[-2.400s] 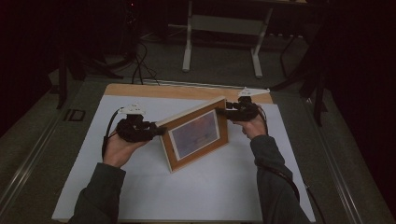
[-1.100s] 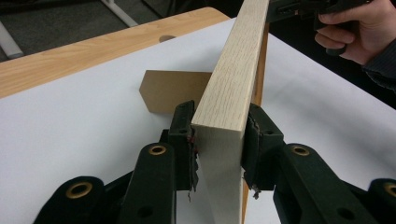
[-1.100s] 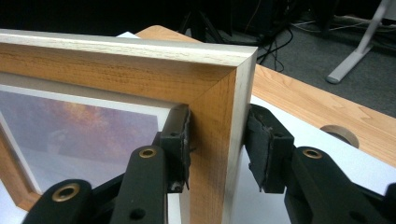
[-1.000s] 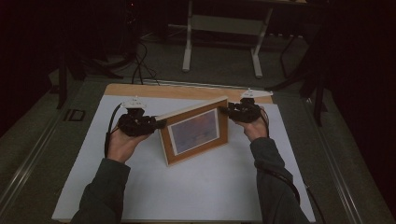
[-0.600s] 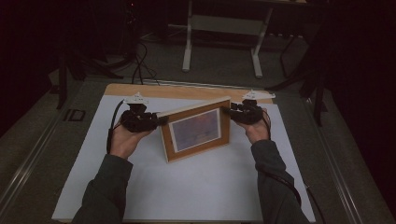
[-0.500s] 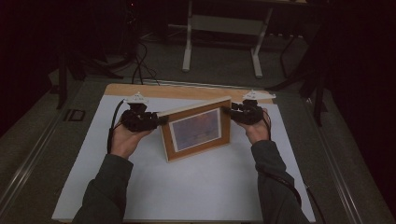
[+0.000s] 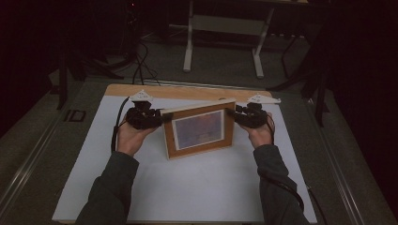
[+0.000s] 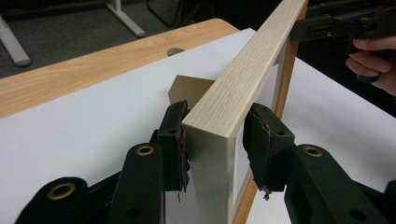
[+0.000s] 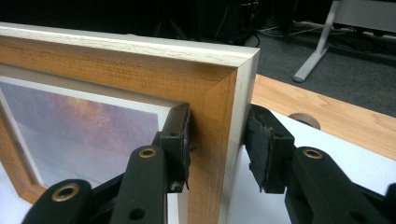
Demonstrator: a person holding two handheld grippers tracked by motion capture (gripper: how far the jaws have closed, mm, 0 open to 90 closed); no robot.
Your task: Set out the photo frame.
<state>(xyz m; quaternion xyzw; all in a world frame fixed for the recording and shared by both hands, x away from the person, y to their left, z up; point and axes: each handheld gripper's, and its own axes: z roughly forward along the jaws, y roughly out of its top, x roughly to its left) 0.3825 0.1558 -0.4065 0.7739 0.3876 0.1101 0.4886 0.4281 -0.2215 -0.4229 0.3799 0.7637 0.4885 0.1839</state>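
A wooden picture frame [image 7: 199,129] with a purplish print stands upright across the white sheet [image 7: 187,187], its face toward the person. My left gripper [image 7: 159,117] is shut on its upper left corner. In the left gripper view my left gripper [image 8: 212,126] has one pad on the frame's back and one on its front, and the pale top edge of the frame [image 8: 243,79] runs away to the other hand. My right gripper [image 7: 234,115] is shut on the upper right corner; in the right gripper view my right gripper [image 9: 217,126] clamps the frame's side rail [image 9: 219,154]. A brown easel back [image 8: 187,88] shows behind the frame.
The sheet lies on a wooden tabletop [image 7: 187,91] whose bare strip runs along the far edge, with a round hole [image 9: 303,120] in it. Beyond the table stand white desk legs [image 7: 187,47] on a dark floor with cables. Bare sheet stretches in front of the frame.
The frame has turned from a slanted pose to square across the table and shifted slightly farther away. Both hands moved with it and kept their hold on the top corners.
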